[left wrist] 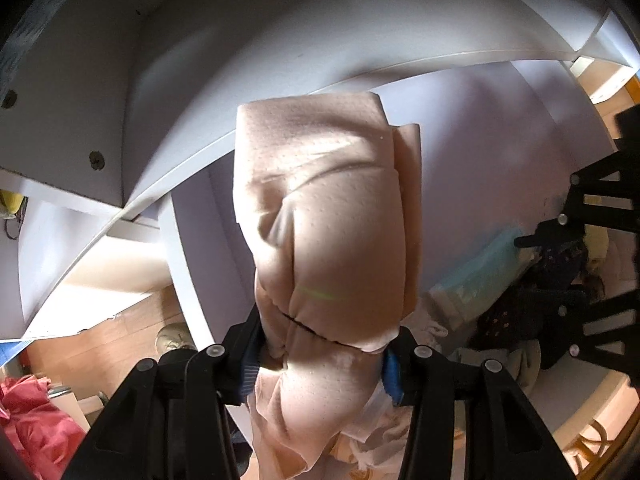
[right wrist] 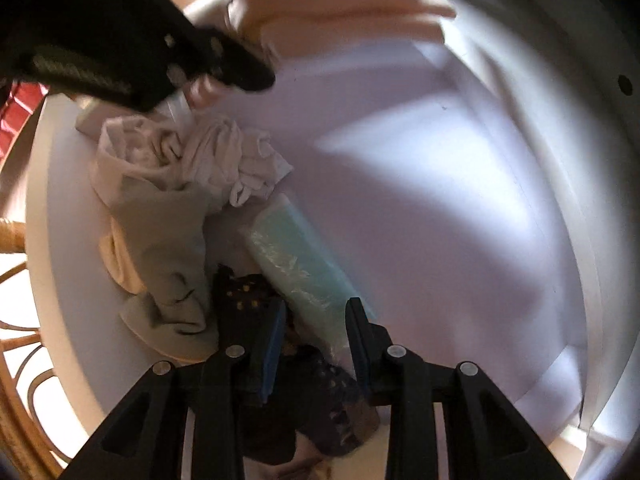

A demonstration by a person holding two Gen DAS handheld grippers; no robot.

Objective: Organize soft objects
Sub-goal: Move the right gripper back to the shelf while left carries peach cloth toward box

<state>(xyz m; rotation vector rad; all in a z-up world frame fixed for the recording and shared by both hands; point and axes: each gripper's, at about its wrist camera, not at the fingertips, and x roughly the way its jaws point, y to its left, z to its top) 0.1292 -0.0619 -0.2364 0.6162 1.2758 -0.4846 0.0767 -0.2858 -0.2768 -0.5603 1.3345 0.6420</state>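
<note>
1. Holding the beige folded cloth (left wrist: 332, 240) in our left hand-held gripper (left wrist: 320, 356), we have the blue pads squeezing its lower end from both sides, so the cloth hangs lifted over the white table (left wrist: 480, 152).
2. We see, in the right wrist view, the same cloth (right wrist: 340, 4) near the far edge of the table (right wrist: 420, 208), with the left hand-held gripper (right wrist: 224, 64) dark beside it.
3. We keep our right hand-held gripper (right wrist: 316, 332) pointing down with its jaws slightly apart; between them show the dark patterned cloth (right wrist: 248, 292) and the end of the pale green packet (right wrist: 296, 256), and we cannot tell whether the pads touch either.
4. We find a crumpled white garment (right wrist: 224, 152) and a grey-green cloth (right wrist: 168, 240) heaped towards the table's left edge, touching the dark cloth.
5. We glimpse a wicker chair (right wrist: 16, 320) beyond that edge.
</note>
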